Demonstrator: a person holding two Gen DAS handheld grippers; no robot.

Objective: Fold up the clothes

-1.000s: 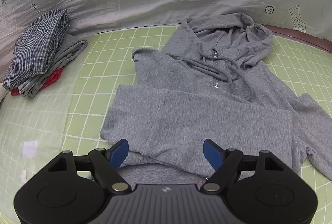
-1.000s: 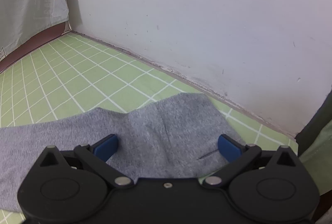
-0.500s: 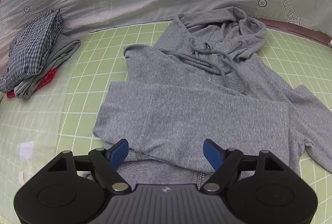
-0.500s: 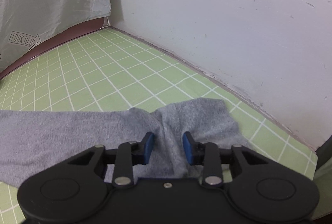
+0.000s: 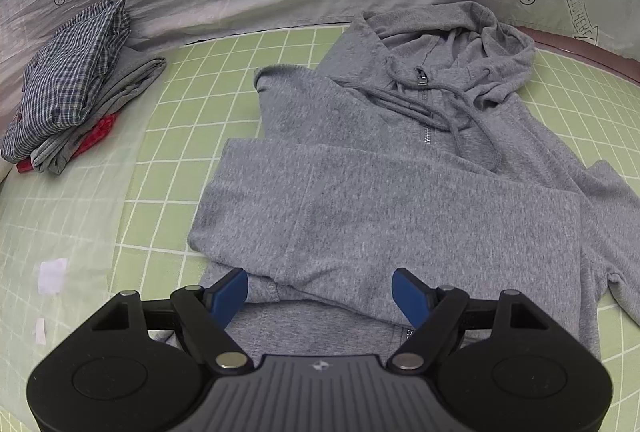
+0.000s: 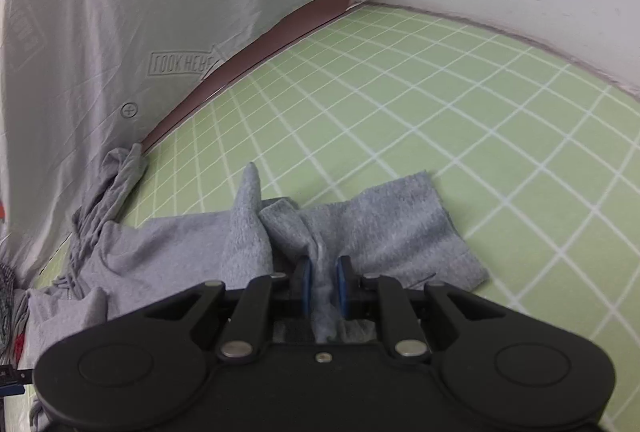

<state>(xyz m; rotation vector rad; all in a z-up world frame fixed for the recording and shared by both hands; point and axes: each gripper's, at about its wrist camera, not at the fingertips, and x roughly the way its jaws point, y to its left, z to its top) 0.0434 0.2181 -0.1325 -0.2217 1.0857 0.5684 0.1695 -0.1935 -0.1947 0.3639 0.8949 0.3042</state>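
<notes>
The grey hoodie [image 5: 400, 192] is spread on the green grid mat [image 5: 168, 136]. Its outstretched sleeve [image 6: 400, 228] is being pinched by the closing right gripper [image 6: 323, 284], nearer to it; the left gripper [image 5: 320, 292] is held open over the hem.

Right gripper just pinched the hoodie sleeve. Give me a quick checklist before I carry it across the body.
1. Sleeve between right gripper pads, jaws closing: ok.
2. Sleeve bunched up at the pinch, not flat: not ok.
3. Left gripper open over the hoodie hem, gripping nothing: ok.
4. Other sleeve already folded across the body: ok.
5. Drawstrings lie loose on the chest, in the fold's way: not ok.
6. Folded clothes pile apart from the hoodie: ok.
</notes>
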